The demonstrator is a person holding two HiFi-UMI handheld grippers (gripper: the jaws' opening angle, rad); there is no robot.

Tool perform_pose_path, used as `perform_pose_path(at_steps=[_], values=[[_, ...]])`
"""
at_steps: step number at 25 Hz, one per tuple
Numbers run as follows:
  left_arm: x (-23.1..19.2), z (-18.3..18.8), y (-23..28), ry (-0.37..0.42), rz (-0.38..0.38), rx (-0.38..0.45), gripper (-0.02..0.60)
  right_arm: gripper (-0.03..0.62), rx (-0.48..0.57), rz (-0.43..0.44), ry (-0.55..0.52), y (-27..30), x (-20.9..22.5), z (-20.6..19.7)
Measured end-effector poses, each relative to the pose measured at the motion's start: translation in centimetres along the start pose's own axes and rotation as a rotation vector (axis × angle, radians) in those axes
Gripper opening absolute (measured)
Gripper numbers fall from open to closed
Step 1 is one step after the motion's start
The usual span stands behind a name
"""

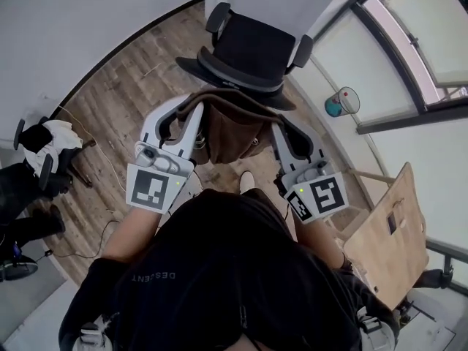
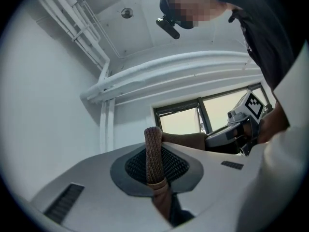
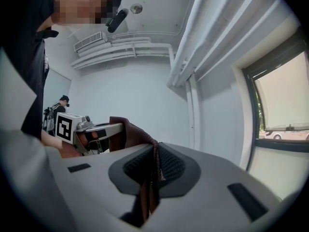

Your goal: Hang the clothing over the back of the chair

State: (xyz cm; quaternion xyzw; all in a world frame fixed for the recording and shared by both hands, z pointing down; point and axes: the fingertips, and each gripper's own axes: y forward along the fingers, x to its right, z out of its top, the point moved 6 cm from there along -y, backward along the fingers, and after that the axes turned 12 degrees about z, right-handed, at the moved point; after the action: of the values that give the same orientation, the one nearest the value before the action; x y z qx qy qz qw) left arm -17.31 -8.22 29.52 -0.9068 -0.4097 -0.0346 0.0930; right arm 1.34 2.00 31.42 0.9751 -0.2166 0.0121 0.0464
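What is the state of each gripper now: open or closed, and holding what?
Left gripper: closed, holding the brown garment by its ribbed edge.
Right gripper: closed, holding the same brown garment.

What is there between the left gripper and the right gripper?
In the head view, the brown garment spans from the left gripper to the right gripper, each shut on an edge of it.
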Motion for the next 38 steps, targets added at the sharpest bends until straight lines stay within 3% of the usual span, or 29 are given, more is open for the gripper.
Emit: perform_pose_path(at_steps=[8,14,26,38], values=[[-4.2,-0.2,1.3,-0.020,-0.180,0.037,0.046,0.040,0.022,-0.205,0.009,2.6,-2.5,0.3],[-6.5,0.4,2.1,-0.018,-0.234,0.076,0.048,0.040,0.028,-0.277,-0.017,4.1,-3.9,1.4],[-7.1,2.8,5.2,-0.023,-0.268,0.080,0.048,0.040,0.062,-0.290,-0.053,4.6,-1.4,4.2],[-6.5,5.4,10.5,0.043,-0.261,0.111,0.048,0.040,0.105,-0.281,-0.097,4.7,3.4,7.4]])
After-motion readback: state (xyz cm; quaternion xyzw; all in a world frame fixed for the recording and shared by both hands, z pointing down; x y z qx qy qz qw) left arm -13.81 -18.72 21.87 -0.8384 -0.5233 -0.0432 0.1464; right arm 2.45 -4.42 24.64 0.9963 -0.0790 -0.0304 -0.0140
